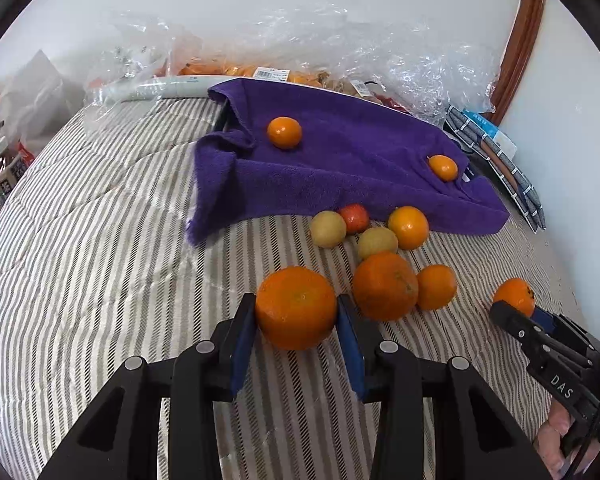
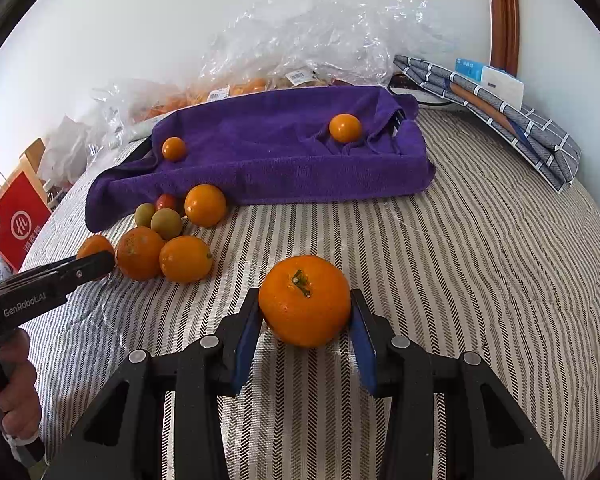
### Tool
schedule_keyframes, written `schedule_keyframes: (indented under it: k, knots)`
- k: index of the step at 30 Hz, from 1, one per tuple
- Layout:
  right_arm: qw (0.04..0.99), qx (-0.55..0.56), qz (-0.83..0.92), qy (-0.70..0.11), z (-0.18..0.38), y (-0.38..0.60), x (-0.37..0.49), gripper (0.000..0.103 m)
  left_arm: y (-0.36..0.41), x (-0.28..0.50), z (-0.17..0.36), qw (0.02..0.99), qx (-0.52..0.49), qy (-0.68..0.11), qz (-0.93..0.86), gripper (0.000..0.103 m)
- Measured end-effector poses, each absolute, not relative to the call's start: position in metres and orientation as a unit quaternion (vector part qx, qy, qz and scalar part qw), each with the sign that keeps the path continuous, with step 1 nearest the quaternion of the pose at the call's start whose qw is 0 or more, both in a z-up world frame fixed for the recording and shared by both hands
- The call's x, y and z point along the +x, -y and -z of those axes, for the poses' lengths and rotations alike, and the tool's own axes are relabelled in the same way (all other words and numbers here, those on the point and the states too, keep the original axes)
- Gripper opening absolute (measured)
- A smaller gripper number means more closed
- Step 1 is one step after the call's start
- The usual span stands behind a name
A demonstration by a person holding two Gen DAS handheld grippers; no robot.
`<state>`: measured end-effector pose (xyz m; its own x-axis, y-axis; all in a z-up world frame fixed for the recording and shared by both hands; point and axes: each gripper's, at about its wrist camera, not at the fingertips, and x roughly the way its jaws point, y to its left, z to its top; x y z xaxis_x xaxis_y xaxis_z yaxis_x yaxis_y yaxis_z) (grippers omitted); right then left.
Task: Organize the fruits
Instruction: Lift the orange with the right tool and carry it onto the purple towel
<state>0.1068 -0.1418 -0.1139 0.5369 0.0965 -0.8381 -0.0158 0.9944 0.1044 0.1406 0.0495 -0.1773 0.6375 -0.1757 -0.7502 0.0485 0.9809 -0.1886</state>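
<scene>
My left gripper is shut on a large orange just above the striped bedcover. My right gripper is shut on another orange with a green stem; it also shows in the left wrist view. A cluster of loose fruit lies by the towel's front edge: oranges, two yellow-green fruits and a red one. A purple towel covers a tray and carries two small oranges.
The striped bedcover spreads all around. Crinkled clear plastic bags with more fruit lie behind the towel by the wall. A folded checked cloth lies at the far right. A red bag stands off the left edge.
</scene>
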Motion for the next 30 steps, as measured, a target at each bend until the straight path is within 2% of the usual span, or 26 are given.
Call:
schedule_keyframes:
  k: [13,30]
  knots:
    - [0.872,0.064,-0.004,-0.485,0.106,0.149,0.096,0.042,-0.069,0.112,0.168,0.902,-0.093,-0.421,0.038,0.037]
    - [0.883,0.080,0.021,-0.462,0.074,0.167,0.074,0.042,-0.087,0.095,0.127,0.919,-0.110,-0.377,0.031,0.037]
